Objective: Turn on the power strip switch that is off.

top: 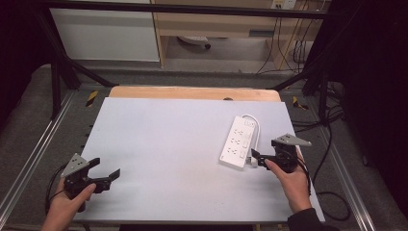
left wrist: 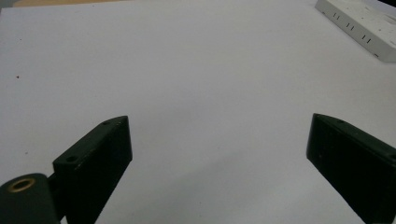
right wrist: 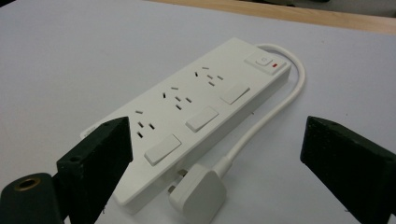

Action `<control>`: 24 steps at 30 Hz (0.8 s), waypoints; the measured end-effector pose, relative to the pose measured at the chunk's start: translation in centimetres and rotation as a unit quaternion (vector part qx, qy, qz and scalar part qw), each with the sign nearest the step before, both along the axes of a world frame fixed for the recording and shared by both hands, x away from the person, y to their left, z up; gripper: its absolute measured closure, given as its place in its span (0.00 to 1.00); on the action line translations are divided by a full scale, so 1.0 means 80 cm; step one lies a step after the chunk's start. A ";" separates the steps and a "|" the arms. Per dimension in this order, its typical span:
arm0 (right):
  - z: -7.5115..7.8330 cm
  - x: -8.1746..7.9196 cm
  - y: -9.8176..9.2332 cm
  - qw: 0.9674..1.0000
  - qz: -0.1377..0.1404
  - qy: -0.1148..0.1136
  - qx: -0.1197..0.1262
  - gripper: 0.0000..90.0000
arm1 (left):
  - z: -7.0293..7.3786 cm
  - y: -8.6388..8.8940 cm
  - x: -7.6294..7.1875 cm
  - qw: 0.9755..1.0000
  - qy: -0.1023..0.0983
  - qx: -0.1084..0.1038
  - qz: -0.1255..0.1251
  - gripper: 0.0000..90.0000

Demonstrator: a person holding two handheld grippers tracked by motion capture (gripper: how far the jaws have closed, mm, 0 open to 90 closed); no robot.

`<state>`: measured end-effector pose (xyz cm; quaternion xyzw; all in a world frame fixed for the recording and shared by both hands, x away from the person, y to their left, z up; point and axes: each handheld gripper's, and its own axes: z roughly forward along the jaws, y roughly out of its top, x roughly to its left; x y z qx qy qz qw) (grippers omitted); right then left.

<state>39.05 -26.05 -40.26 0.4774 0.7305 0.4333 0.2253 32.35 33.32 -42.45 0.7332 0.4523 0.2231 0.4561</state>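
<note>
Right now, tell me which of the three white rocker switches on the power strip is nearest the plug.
The rocker switch at the end opposite the red-lit power button; it sits just above the plug, with the other two farther along the strip.

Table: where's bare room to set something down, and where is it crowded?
The table is bare from the left gripper across to the power strip, and from the near edge to the wooden strip at the far edge. It is crowded at the right: strip, plug, cord and right gripper.
</note>
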 end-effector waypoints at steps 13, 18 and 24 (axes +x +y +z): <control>0.014 0.026 0.001 1.000 -0.005 -0.009 0.010 0.09 | -0.002 -0.003 0.001 1.000 0.007 0.005 -0.008 0.08; 0.017 0.031 -0.003 1.000 -0.011 -0.011 0.016 0.09 | -0.004 -0.003 0.001 1.000 0.009 0.006 -0.008 0.08; 0.016 0.041 -0.010 0.999 -0.026 -0.011 0.030 0.12 | -0.004 -0.004 0.001 1.000 0.012 0.006 -0.011 0.08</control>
